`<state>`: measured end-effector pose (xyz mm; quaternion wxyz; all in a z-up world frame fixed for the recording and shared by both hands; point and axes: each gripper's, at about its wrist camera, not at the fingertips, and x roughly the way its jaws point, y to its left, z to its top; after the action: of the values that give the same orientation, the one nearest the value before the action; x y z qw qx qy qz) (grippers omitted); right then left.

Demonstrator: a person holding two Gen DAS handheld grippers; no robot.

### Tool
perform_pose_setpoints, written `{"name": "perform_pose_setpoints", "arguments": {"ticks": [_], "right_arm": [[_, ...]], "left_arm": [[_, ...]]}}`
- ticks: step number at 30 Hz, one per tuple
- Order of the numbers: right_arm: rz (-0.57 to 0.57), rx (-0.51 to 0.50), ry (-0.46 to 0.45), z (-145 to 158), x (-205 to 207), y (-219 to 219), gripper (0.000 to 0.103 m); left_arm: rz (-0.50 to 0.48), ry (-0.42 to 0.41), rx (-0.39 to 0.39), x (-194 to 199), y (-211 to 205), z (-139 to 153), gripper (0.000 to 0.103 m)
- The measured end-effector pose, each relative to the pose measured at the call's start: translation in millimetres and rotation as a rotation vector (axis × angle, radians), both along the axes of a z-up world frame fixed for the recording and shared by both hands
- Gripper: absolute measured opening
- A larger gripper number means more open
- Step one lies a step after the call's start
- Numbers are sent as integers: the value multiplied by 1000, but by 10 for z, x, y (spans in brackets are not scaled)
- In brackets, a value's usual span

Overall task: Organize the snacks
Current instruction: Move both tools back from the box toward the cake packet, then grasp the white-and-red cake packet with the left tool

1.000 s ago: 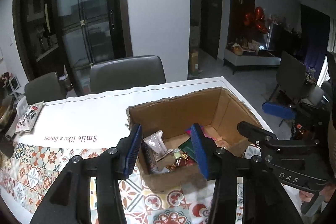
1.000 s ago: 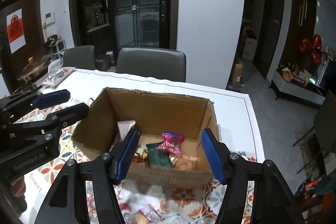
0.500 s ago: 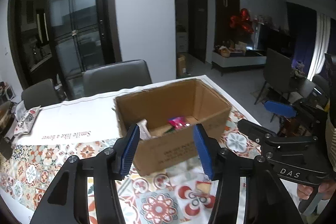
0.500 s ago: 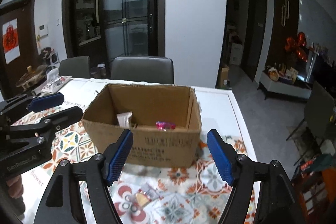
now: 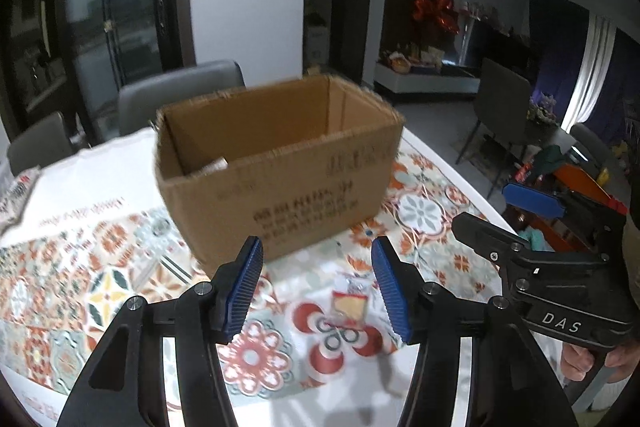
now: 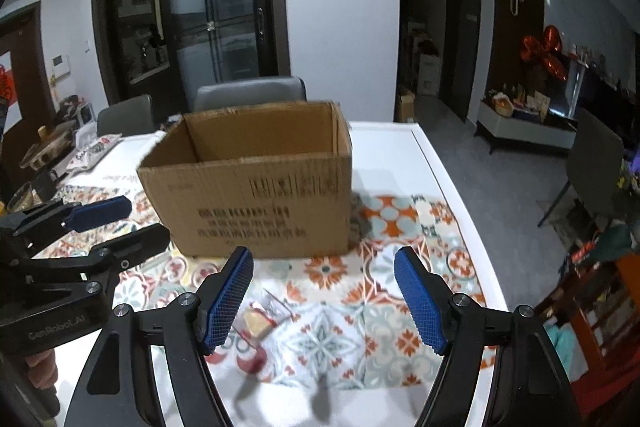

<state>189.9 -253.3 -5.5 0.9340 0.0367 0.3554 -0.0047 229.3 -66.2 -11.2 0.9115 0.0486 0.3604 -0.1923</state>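
Observation:
An open cardboard box (image 5: pixel 280 171) stands on the patterned tablecloth; it also shows in the right wrist view (image 6: pixel 256 187). Its contents are mostly hidden by the near wall; one pale wrapper tip (image 5: pixel 214 166) shows. A small clear snack packet with a yellow piece (image 5: pixel 349 301) lies on the cloth in front of the box, also in the right wrist view (image 6: pixel 260 319). My left gripper (image 5: pixel 318 291) is open and empty above the packet. My right gripper (image 6: pixel 324 295) is open and empty, with the packet near its left finger.
Grey chairs (image 6: pixel 250 95) stand behind the table. A snack bag (image 6: pixel 94 151) and a pot (image 6: pixel 46 147) sit at the far left. The table's right edge (image 6: pixel 452 187) drops to the floor. Each gripper shows in the other's view (image 5: pixel 552 279), (image 6: pixel 76 247).
Both grippers have pulled back and lowered from over the box to the near side of the table. The box interior has dropped out of sight and the loose packet has come into view.

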Motion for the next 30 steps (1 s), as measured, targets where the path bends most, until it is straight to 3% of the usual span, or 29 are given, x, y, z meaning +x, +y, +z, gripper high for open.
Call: {"name": "perform_pose_setpoints", "arguments": {"ticks": [21, 30], "right_arm": [[-82, 40, 193, -801, -50, -175, 74], [-95, 80, 258, -1022, -13, -237, 74]], "left_arm": [[-87, 224, 24, 189, -263, -969, 55], [-86, 242, 54, 256, -349, -1127, 55]]}}
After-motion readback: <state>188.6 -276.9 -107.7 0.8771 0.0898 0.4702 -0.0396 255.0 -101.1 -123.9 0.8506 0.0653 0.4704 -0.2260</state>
